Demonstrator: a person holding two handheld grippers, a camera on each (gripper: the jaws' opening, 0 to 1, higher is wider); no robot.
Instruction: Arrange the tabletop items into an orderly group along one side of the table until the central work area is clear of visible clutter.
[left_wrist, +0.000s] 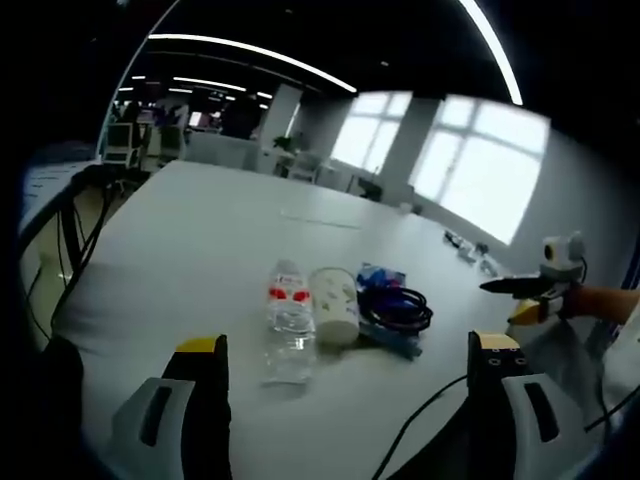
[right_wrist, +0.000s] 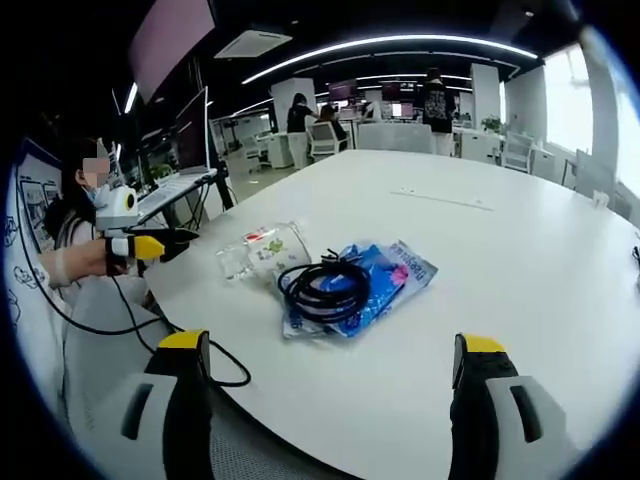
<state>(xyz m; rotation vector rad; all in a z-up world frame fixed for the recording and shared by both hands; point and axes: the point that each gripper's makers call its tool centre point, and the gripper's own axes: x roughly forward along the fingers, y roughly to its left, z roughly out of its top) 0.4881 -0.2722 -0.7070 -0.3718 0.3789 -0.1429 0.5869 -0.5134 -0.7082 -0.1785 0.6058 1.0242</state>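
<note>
**Four items clustered near the table's edge, both grippers empty**

While both grippers hovered short of the clutter, the white table (left_wrist: 200, 240) carried a tight group of things. From the left gripper view, a clear water bottle (left_wrist: 289, 322) with a red label lay on its side, a white paper cup (left_wrist: 335, 305) lay touching it on the right, and beyond the cup sat a blue packet (left_wrist: 385, 285) with a coiled black cable (left_wrist: 396, 308) resting on top of it. The left gripper (left_wrist: 348, 355) had its yellow-tipped jaws spread wide, nothing between them, near the bottle but apart from it. Seen from the right gripper view, the packet and cable lay nearest, with the cup and bottle behind them toward the table's edge. The right gripper (right_wrist: 330, 350) was likewise wide open and empty, well short of the packet. Each gripper also appeared at the side of the other's view, held just past the table's edge; from there I could not tell its jaw spacing.
</note>
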